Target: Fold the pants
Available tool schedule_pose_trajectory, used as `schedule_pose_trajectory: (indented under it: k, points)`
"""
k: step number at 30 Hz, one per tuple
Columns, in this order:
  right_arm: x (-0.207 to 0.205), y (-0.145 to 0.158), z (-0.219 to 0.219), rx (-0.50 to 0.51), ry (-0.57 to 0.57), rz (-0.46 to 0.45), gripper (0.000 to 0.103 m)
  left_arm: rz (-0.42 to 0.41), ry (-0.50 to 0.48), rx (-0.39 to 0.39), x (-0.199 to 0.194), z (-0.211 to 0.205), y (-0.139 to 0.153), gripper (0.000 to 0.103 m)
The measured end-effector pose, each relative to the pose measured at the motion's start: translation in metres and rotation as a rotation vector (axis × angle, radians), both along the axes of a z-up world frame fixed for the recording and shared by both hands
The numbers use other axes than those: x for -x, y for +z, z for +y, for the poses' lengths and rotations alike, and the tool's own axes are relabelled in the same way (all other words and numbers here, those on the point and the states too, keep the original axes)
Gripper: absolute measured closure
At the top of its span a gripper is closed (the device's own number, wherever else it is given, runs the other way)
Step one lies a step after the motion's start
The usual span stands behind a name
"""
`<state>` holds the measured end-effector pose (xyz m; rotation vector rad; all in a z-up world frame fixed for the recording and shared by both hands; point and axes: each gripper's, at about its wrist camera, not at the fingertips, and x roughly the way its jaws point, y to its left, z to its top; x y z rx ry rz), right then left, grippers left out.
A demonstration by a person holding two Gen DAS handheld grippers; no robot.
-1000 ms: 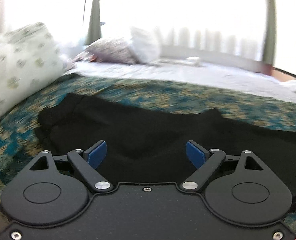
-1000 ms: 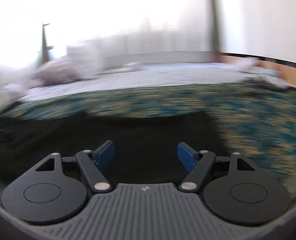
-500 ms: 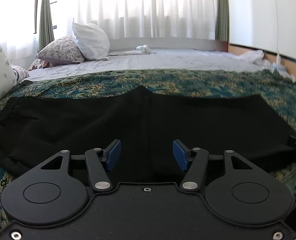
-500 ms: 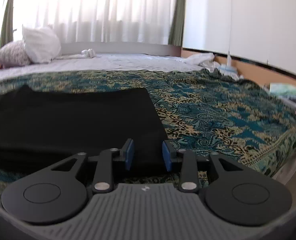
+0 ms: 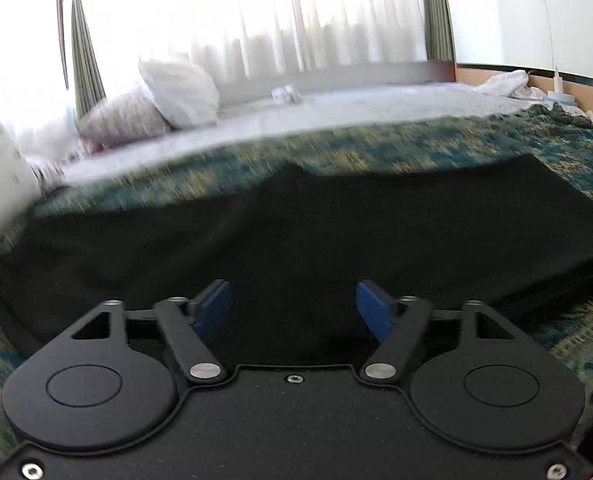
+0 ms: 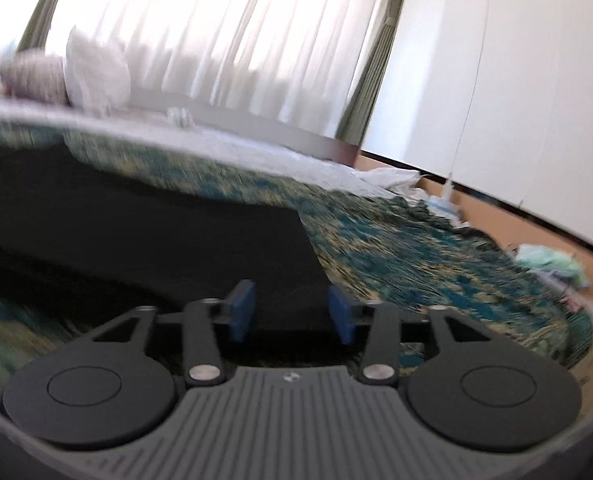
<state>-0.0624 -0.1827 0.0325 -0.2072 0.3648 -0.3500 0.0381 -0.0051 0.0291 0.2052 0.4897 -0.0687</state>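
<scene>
Two beds side by side in a sunlit room, nearer one spread with a teal-and-gold patterned bedspread (image 5: 436,148), farther one in pale sheets (image 5: 336,112) under white curtains (image 5: 256,16). White pillow (image 5: 180,92) propped against a floral one (image 5: 124,120) near the window; white wardrobe panels (image 6: 516,80) along the wall at right. Black pants (image 5: 296,232) laid flat across the bedspread, lengthwise from left to right, cloth smooth, one straight end square at right in the right wrist view (image 6: 176,240). Left gripper (image 5: 294,310) low over the near edge of the pants, blue pads wide apart and opening, pressing on nothing. Right gripper (image 6: 290,316) at the pants' near right corner, jaws likewise opening, black cloth showing between them, ungripped.
</scene>
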Motion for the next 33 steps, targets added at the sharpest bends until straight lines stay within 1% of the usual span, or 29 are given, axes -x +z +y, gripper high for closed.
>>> schedule_pose_trajectory:
  k: [1,2,4,6,7,9,13,15,16,17,18,20,21,22,23,24,25,26,28,29,31,33]
  points:
    - [0.003,0.007,0.003,-0.041,0.028,-0.030,0.027,-0.027,0.004,-0.012,0.000,0.006,0.005,0.022]
    - [0.004,0.011,0.007,-0.064,0.056,-0.048,0.024,-0.040,0.008,-0.014,-0.001,0.012,0.010,0.020]
    - [0.000,0.018,0.023,-0.083,0.113,-0.054,0.022,-0.039,0.026,0.005,-0.005,0.028,0.017,0.018]
    - [-0.010,0.021,0.044,-0.097,0.168,-0.046,0.022,-0.016,0.060,0.043,-0.012,0.049,0.022,0.014]
    - [-0.016,0.022,0.053,-0.112,0.197,-0.040,0.021,-0.006,0.088,0.065,-0.015,0.062,0.023,0.012]
    - [-0.029,0.023,0.073,-0.140,0.246,-0.022,0.020,0.001,0.149,0.096,-0.020,0.087,0.025,0.012]
    - [-0.054,0.018,0.113,-0.148,0.312,0.056,0.020,0.018,0.268,0.130,-0.026,0.136,0.024,0.010]
    - [-0.065,0.011,0.131,-0.129,0.336,0.147,0.021,0.030,0.321,0.148,-0.027,0.160,0.022,0.008]
    - [-0.069,0.007,0.140,-0.116,0.345,0.190,0.028,0.034,0.342,0.156,-0.027,0.169,0.020,0.007]
    - [-0.069,0.006,0.145,-0.108,0.350,0.190,0.030,0.036,0.361,0.164,-0.027,0.177,0.018,0.007]
    - [-0.068,0.007,0.148,-0.107,0.359,0.196,0.039,0.038,0.379,0.169,-0.028,0.185,0.017,0.007]
    - [-0.068,0.007,0.153,-0.123,0.375,0.214,0.053,0.039,0.406,0.175,-0.028,0.196,0.013,0.007]
    - [-0.068,0.007,0.155,-0.119,0.380,0.218,0.056,0.042,0.418,0.178,-0.029,0.200,0.011,0.007]
    - [-0.067,0.006,0.158,-0.105,0.385,0.219,0.063,0.046,0.428,0.181,-0.029,0.203,0.009,0.007]
    - [-0.066,0.006,0.161,-0.093,0.389,0.217,0.065,0.050,0.435,0.189,-0.029,0.207,0.008,0.007]
    - [-0.065,0.007,0.161,-0.088,0.394,0.213,0.065,0.051,0.438,0.195,-0.030,0.209,0.006,0.007]
    - [-0.062,0.010,0.158,-0.108,0.408,0.196,0.064,0.052,0.441,0.198,-0.031,0.209,0.004,0.007]
    - [-0.057,0.013,0.153,-0.155,0.429,0.178,0.048,0.052,0.443,0.201,-0.031,0.210,0.004,0.007]
    - [-0.047,0.018,0.142,-0.263,0.484,0.163,0.039,0.054,0.442,0.199,-0.031,0.208,0.001,0.007]
    - [-0.041,0.019,0.141,-0.283,0.505,0.162,0.039,0.057,0.442,0.196,-0.031,0.207,-0.001,0.007]
    - [-0.032,0.018,0.146,-0.241,0.524,0.163,0.039,0.064,0.445,0.192,-0.031,0.206,-0.005,0.006]
    - [-0.028,0.014,0.150,-0.212,0.540,0.174,0.035,0.071,0.449,0.201,-0.031,0.206,-0.009,0.006]
